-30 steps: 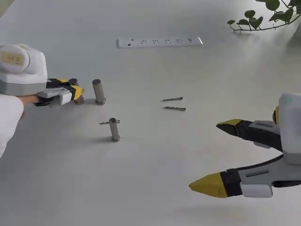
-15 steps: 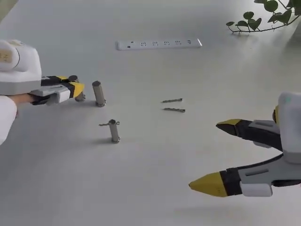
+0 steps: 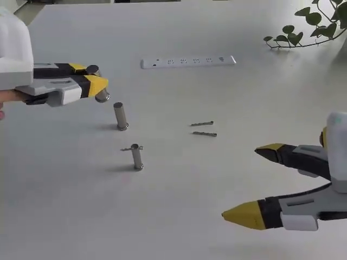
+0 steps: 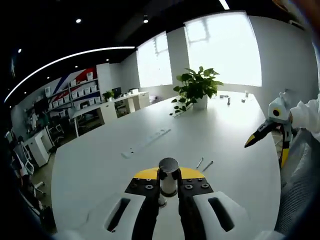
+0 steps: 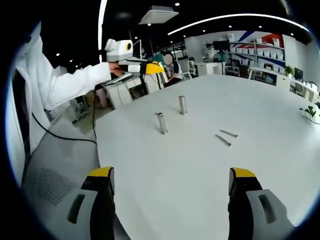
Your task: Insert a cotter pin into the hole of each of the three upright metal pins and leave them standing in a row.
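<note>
Second pin in hand, I judge: the left claw (image 3: 97,85) clamps a metal pin (image 4: 169,177) off the counter (image 3: 179,206). The right claw (image 3: 241,183) gapes wide, empty. Next, it needs a loose cotter pin (image 3: 201,124), ahead of it. Three metal pins: one held, plus a bare pin (image 3: 120,116) and a fitted pin (image 3: 136,157) near the left claw. Loose cotter pins: two.

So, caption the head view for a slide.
Left gripper holds a metal pin; right gripper open; two cotter pins loose.

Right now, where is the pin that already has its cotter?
Head view, left of centre: the fitted pin stands upright, nearer the camera than the bare pin and left of the two loose cotters.
</note>
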Available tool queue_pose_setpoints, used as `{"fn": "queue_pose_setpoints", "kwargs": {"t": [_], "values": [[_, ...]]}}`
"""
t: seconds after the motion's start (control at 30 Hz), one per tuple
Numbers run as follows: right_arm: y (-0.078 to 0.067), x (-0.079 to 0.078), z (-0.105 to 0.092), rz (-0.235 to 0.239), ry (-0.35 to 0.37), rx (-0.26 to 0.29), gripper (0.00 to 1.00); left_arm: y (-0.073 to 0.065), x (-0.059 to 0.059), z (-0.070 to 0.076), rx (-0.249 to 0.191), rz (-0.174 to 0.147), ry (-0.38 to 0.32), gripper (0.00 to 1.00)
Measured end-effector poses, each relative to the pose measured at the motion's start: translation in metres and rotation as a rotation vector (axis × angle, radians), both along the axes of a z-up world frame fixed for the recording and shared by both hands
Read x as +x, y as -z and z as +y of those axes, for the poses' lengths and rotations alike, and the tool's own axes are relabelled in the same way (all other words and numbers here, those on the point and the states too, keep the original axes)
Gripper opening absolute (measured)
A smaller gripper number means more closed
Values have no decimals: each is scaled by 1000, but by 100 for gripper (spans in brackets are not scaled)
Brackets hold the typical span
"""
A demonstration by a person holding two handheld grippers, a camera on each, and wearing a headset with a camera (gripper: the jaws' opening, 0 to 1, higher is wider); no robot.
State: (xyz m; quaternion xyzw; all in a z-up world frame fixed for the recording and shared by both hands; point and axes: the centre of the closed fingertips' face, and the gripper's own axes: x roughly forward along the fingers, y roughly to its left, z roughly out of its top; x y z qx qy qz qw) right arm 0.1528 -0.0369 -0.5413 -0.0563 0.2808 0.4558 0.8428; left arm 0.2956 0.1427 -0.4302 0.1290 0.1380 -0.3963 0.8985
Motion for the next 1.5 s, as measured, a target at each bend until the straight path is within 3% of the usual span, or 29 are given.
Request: {"fn": "queue_pose_setpoints", "kwargs": {"t": [0.13, 0.3, 0.37, 0.5, 0.57, 0.6, 0.63, 0.73, 0.77, 0.97, 1.07, 1.2, 1.5], "values": [[-1, -1, -2, -2, 8, 2, 93, -16, -22, -24, 9, -34, 70, 11], [-1, -3, -4, -11, 5, -7, 92, -18, -50, -56, 19, -41, 176, 11], [-1, -3, -4, -8, 8, -6, 92, -18, -56, -68, -46, -31, 199, 11], [-1, -4, -7, -7, 13, -13, 91, -3, -70, -85, -11, -13, 239, 11], [-2, -4, -9, -9, 19, -6, 91, 7, -79, -97, -23, 2, 259, 11], [-2, -4, -9, -9, 23, -3, 91, 12, -80, -98, -27, 10, 267, 11], [-1, -3, -10, -7, 33, -2, 91, 22, -79, -97, -38, 44, 269, 11], [0, -3, -12, -1, 48, -5, 91, 39, -83, -102, -19, 58, 280, 11], [1, -2, -14, -7, 55, -8, 91, 50, -87, -105, -7, 78, 284, 11], [2, -4, -14, 2, 58, -11, 91, 77, -96, -115, 10, 120, 295, 11], [3, -4, -14, 6, 59, -10, 91, 85, -98, -118, 14, 133, 307, 11], [4, -5, -14, 8, 57, -16, 90, 99, -107, -122, 54, 150, 335, 11], [6, -8, -10, 15, 41, -22, 90, 116, -109, -126, 50, 190, 317, 11]]}}
